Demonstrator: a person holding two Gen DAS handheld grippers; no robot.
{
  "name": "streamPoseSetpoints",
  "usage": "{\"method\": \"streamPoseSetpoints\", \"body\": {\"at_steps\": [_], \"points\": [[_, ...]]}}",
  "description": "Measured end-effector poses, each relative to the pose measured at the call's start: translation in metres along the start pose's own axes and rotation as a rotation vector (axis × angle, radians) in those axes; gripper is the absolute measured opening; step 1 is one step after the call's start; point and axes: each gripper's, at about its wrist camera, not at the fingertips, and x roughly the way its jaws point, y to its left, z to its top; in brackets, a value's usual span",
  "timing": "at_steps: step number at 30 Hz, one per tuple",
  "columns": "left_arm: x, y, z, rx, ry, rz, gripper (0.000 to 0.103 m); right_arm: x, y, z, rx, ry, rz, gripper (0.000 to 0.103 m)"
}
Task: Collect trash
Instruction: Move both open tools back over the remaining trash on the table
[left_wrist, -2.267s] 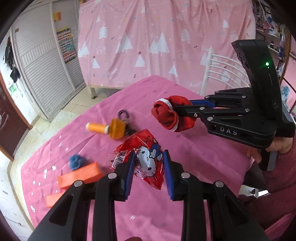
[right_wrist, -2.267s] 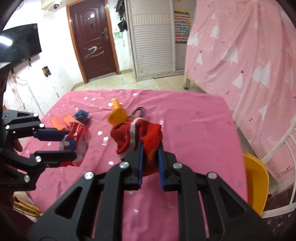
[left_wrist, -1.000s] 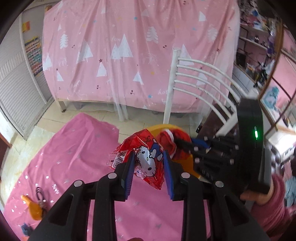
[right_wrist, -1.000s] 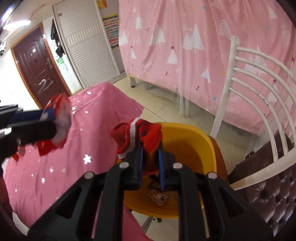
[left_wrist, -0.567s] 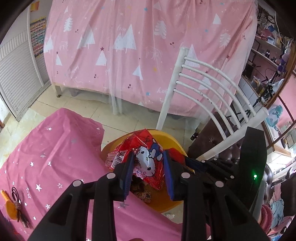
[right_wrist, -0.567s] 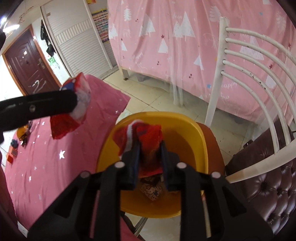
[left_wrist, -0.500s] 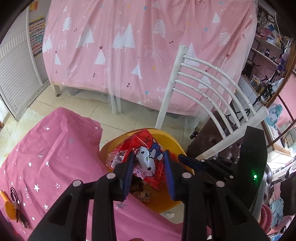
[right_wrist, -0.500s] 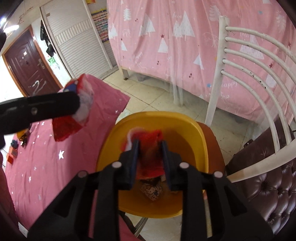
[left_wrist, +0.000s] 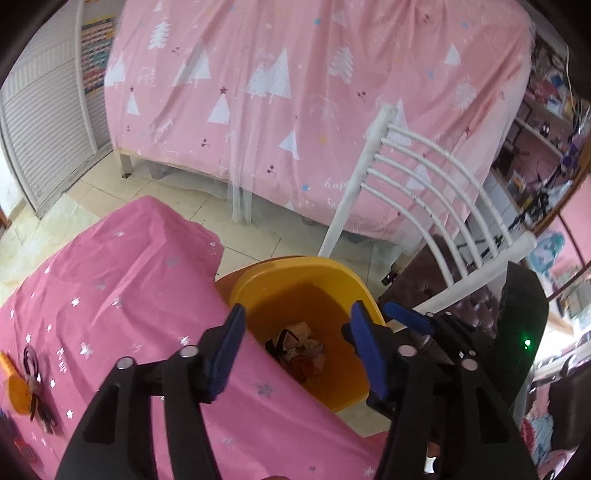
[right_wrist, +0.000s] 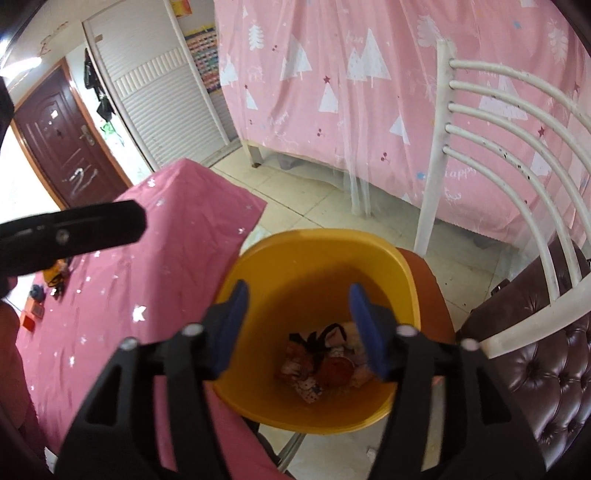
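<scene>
Table (left_wrist: 110, 295): a pink star-print cloth was seen at the left; an orange item (left_wrist: 16, 391) and a dark cord (left_wrist: 33, 384) were still lying on it, well apart from the bin.
Left gripper (left_wrist: 295, 343): it was held above the table edge and the bin, its jaws opening, with nothing gripped between the blue pads.
Bin (right_wrist: 258, 254): a yellow tub was set just beside the table's corner, its mouth facing up.
Trash (right_wrist: 325, 365): a crumpled heap, red among it, was seen at the bin's bottom; no long axis or pointing could be made out.
Right gripper (right_wrist: 299, 325): it was aimed down into the bin, its jaws opening, with nothing held.
Chair (right_wrist: 517, 140): a white slatted back was seen at the right.
Progress: some trash was judged to be binned; the items on the table were judged to be left, if they count as trash.
</scene>
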Motion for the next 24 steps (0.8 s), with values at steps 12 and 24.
{"method": "streamPoseSetpoints", "body": {"at_steps": [12,24], "points": [[-0.079,0.064,-0.025,-0.048,-0.130,0.077,0.076,-0.018,0.074,0.009,-0.127,-0.038,0.045,0.078],[-0.135,0.140,-0.069,-0.085,-0.160,0.187,0.079,-0.015,0.175,0.015,-0.284,-0.017,0.143,0.078]]}}
